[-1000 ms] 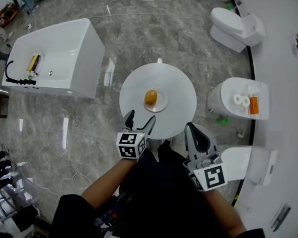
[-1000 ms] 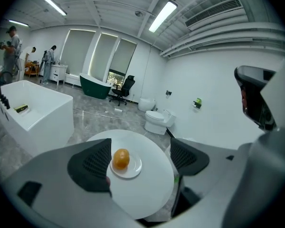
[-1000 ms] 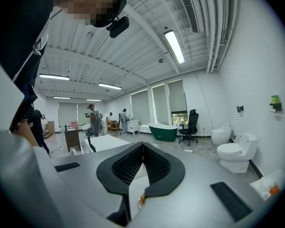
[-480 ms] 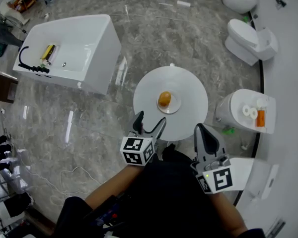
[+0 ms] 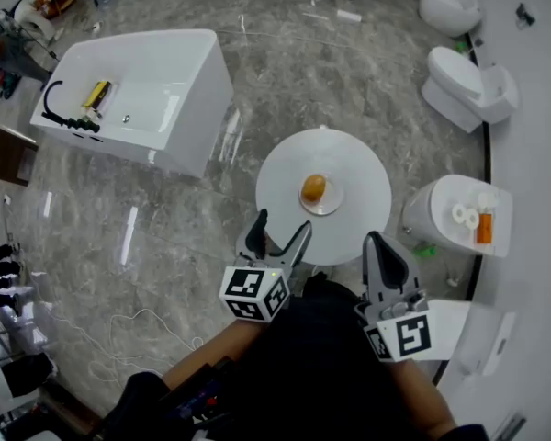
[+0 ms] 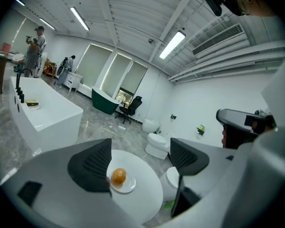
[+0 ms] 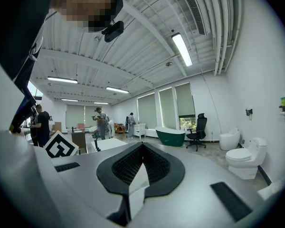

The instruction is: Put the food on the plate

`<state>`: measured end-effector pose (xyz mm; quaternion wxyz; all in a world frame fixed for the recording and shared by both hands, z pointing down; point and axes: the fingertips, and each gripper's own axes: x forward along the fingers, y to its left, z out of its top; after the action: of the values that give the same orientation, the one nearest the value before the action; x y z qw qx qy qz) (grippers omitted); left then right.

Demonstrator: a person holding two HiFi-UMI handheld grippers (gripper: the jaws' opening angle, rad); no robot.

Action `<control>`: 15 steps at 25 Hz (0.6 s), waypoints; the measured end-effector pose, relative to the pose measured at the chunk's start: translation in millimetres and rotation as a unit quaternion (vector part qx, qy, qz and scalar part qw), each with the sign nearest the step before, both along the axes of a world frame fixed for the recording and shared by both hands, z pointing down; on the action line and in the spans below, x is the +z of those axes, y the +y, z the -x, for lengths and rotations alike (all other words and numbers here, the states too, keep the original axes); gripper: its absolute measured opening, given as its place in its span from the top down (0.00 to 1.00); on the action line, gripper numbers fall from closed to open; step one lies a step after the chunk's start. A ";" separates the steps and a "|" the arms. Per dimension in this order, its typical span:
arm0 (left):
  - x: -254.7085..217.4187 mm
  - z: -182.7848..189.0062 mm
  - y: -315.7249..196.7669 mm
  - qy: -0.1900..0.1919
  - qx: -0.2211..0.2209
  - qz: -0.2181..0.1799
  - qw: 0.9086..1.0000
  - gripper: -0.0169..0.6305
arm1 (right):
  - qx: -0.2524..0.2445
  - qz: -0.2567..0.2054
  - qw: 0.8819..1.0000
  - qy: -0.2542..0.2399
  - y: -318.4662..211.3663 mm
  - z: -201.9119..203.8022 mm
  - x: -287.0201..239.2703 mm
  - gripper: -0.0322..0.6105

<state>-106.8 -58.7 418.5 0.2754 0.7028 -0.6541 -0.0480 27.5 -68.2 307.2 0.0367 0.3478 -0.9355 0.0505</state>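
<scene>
At my far left the white bathtub (image 5: 138, 90) stands well apart from the round white counter (image 5: 363, 168), with open grey floor (image 5: 193, 219) between them. My left claw (image 5: 283, 225) hovers at the counter's near-left edge, spread wide with nothing in it. The food (image 5: 313, 188), a round orange-brown piece, sits on the small plate (image 5: 334, 202) near the counter's middle, with bare top all round it out to the rim. My right claw (image 5: 376, 243) hangs by the counter's near-right edge, pressed together and empty. Further right a white toilet (image 5: 455, 211) stands just beside the counter, leaving only a narrow gap.
</scene>
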 end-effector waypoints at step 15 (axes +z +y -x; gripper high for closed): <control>-88.7 23.1 20.6 -0.003 -0.027 -0.110 0.994 0.39 | -0.009 -0.029 0.999 -0.028 8.4 29.2 -20.7 0.94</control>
<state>-129.9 -38.1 329.8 0.1928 0.7109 -0.6647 -0.1250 -1.7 -59.9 286.5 0.0010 0.3384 -0.9405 0.0326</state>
